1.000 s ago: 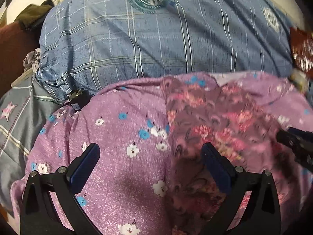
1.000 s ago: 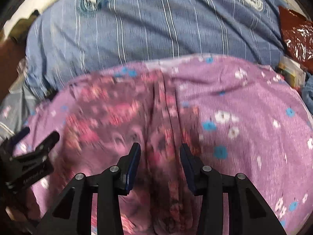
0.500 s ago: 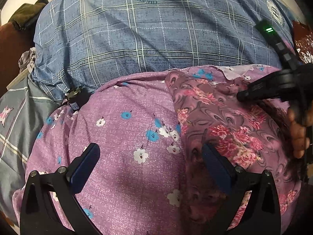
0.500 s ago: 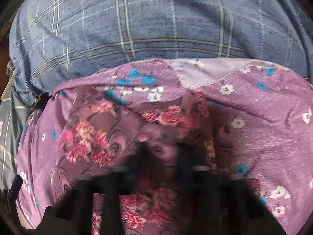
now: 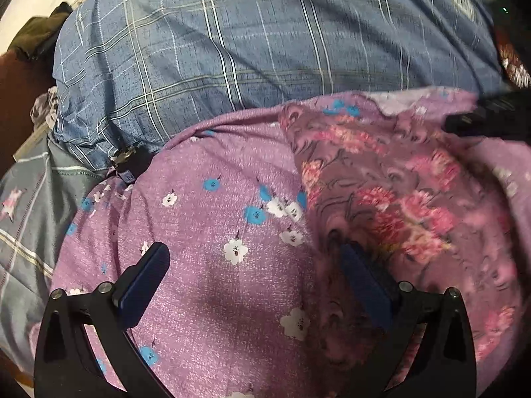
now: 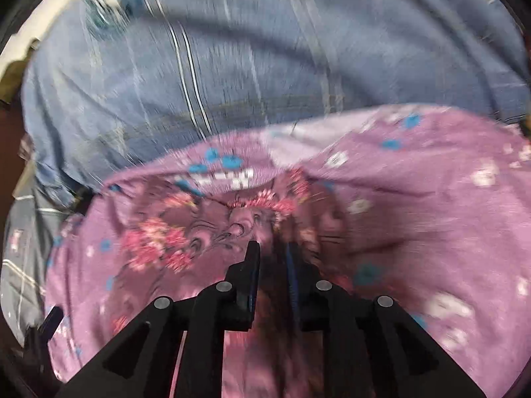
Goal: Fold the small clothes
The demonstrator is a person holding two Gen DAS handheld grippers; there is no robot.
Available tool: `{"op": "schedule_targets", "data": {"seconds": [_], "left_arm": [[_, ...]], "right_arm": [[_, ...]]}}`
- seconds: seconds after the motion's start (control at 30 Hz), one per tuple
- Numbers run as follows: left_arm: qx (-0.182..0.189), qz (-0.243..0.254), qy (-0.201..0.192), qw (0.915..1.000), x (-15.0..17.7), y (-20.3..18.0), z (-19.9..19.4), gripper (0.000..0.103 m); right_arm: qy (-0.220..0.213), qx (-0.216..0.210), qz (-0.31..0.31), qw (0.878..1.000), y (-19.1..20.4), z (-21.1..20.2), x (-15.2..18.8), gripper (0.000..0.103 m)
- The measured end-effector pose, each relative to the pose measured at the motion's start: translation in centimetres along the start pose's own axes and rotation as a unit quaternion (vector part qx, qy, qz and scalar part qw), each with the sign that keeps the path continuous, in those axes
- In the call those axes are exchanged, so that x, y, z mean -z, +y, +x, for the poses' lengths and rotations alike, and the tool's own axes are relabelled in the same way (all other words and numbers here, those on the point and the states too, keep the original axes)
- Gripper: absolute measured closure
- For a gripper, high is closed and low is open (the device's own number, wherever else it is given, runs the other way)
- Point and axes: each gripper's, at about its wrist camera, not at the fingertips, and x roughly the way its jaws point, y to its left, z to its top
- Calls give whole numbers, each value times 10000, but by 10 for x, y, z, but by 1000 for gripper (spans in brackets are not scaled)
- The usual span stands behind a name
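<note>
Over the lilac flowered cloth point(image 5: 212, 285), the left tool point(image 5: 255, 282) tilts downward, spread wide; at two o'clock, the right tool point(image 6: 272, 258), just reopening slightly, pinches a mauve rose-print garment point(image 6: 205, 232).

The left gripper point(image 5: 255, 285) hangs with jaws wide apart over a lilac cloth with small flowers point(image 5: 212, 232). A mauve garment with pink blooms point(image 5: 391, 199) lies toward three o'clock, a blue plaid cover point(image 5: 265, 53) at twelve.

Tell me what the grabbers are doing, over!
Left gripper open above the purple spread. Right gripper jaws close together, just been opening, dark floral garment between them; grip unclear, blurred. Nothing blocking.
</note>
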Motion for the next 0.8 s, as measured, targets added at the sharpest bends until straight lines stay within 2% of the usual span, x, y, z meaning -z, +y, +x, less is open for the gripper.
{"op": "schedule_targets", "data": {"seconds": [0.1,0.17,0.23,0.27,0.3,0.33,0.37,0.47,0.53,0.63,0.8], "left_arm": [[176,-88,10,9998,1,0,-7,0],[20,157,100,9998,6,-11,-4,0],[-257,452,150,9985,12,-21,2,0],[-355,510,23,9981,14,-24,-1,0],[-410,543,-13,9977,14,-25,-4,0],[-438,563,-37,9974,13,-25,-8,0],[-400,528,-95,9978,14,-23,-14,0],[-175,330,-304,9988,16,-13,-31,0],[-145,299,-486,9983,18,-9,-40,0],[-161,293,-731,9968,19,-5,-49,0],[-61,215,-883,9958,14,-2,-50,0]], "right_arm": [[-124,-99,-59,9999,-8,-40,24,80],[-15,38,-225,9997,-7,-55,47,80],[201,101,-263,9994,-6,-55,72,79],[337,143,-266,9990,-10,-55,82,79],[560,267,-287,9977,-11,-46,93,79],[583,376,-320,9971,-12,-39,101,79],[325,467,-434,9974,-8,-44,107,79],[179,690,-541,9960,4,-62,108,77],[-148,637,-538,9964,10,-78,106,71],[-637,1000,-736,9902,20,-94,105,61],[-1043,1356,-912,9810,31,-101,98,61]]}}
